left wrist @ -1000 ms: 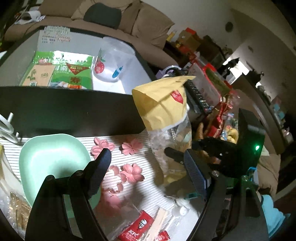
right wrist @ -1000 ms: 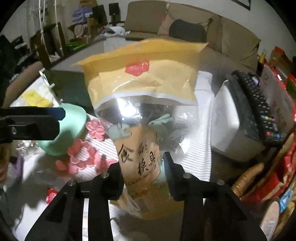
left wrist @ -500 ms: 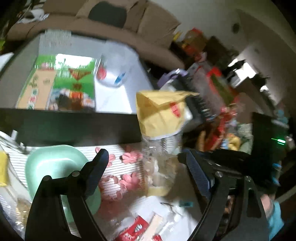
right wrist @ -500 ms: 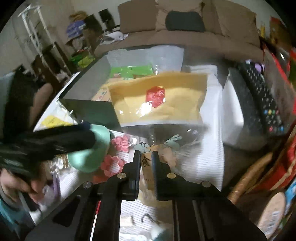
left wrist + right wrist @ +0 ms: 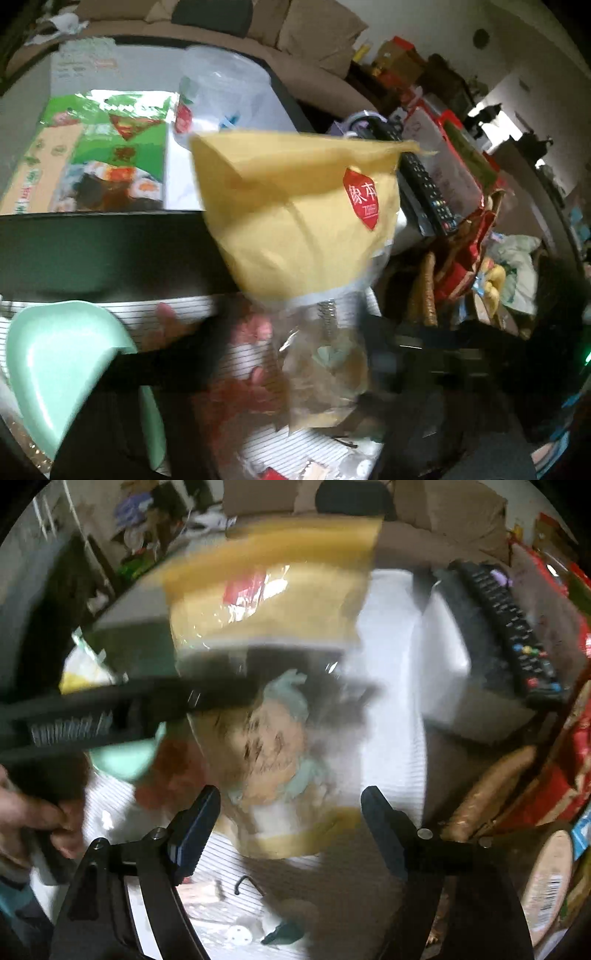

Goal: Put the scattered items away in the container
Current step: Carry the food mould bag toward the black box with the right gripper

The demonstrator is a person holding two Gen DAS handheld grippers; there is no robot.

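A snack bag (image 5: 295, 214) with a yellow top and clear lower half stands upright over the striped mat (image 5: 288, 446). The blurred dark fingers of my left gripper (image 5: 317, 347) are closing on its clear part from both sides and appear to press it. In the right wrist view the bag (image 5: 273, 738) hangs just beyond my right gripper (image 5: 291, 812), whose jaws are opening wide and do not touch it. Pink flower pieces (image 5: 255, 328) lie on the mat behind the bag. The dark-walled container (image 5: 92, 240) sits behind, holding green packets (image 5: 110, 155) and a clear cup (image 5: 221, 92).
A mint green bowl (image 5: 55, 362) sits at the left on the mat. A black remote (image 5: 424, 192) lies on a white box to the right, with cluttered red packaging (image 5: 461, 266) beyond. A hand (image 5: 33, 823) holds the left gripper's handle. Small bits lie on the mat (image 5: 240, 930).
My left gripper moved in toward the bag and closed around its clear part. My right gripper, shut on the bag's lower end before, has opened wide and let go.
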